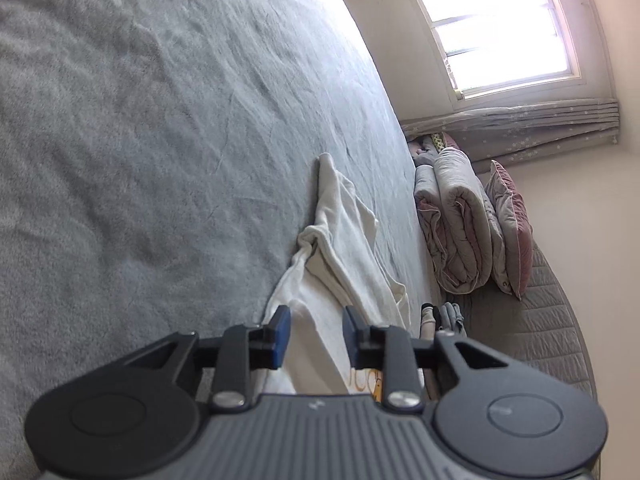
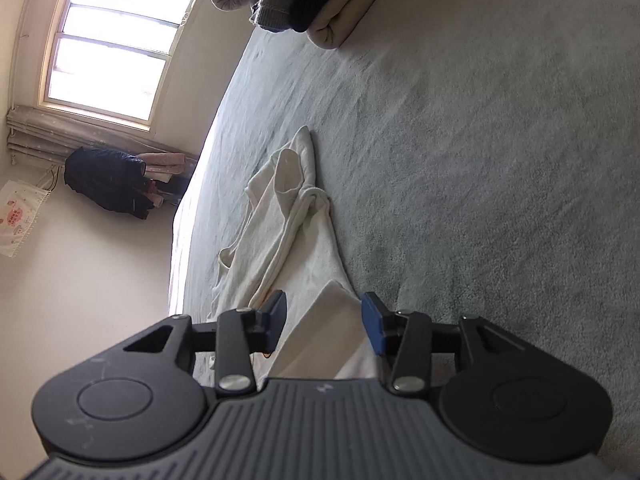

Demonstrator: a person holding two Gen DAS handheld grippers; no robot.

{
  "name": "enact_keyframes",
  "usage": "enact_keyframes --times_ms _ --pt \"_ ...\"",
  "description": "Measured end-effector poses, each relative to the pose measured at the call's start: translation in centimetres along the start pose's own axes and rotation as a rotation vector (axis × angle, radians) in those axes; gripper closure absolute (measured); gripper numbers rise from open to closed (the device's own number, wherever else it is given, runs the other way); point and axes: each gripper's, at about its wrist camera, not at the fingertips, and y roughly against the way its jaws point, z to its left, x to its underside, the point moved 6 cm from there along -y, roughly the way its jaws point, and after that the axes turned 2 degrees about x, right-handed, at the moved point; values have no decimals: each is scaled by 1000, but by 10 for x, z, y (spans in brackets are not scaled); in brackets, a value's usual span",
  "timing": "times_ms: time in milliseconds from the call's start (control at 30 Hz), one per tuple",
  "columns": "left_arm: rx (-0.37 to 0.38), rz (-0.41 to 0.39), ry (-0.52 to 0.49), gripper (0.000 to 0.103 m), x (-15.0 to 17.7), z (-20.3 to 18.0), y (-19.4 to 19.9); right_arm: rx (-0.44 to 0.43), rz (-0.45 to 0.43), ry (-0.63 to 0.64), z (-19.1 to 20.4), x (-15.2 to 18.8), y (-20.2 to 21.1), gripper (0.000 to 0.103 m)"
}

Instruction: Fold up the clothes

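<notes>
Here the cream garment point(image 1: 340, 240) lies half-flattened on the grey bedspread point(image 1: 140, 120), and both the left gripper point(image 1: 316, 330) and right gripper point(image 2: 325, 322) stand spread, pinching nothing, likely so the cloth stays laid.

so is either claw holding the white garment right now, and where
Neither. The left claw and right claw are both open over the white garment, pads clear of it.

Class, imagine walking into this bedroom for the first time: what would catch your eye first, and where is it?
First, the rumpled cream garment lying on the grey bedspread, straight ahead of both open grippers, left and right. Next, the bright window on the wall beyond the bed, and the rolled quilts stacked at the bed's far edge.
</notes>
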Motion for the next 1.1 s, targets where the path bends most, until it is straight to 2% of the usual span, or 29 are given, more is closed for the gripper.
enact_keyframes --times_ms 233,433,600,767,933,1000,1067,1100 --pt "-110 22 -157 48 -1 -9 0 72 -40 72 2 1 3 42" --pt "-144 55 -243 44 2 -11 0 100 -55 121 6 5 3 41" --pt "-164 75 -328 45 8 -16 -4 145 -65 229 15 9 0 40" --pt "-222 71 -462 49 17 -26 -10 243 -92 473 32 21 -6 40" --pt "-301 59 -604 57 24 -34 -12 327 -130 696 43 33 -4 40" --pt "-338 51 -660 59 24 -37 -9 335 -141 753 46 35 0 40" --pt "-381 35 -726 60 24 -40 -3 310 -123 784 49 40 2 40" --pt "-393 31 -759 64 24 -42 0 285 -100 791 51 44 2 40"
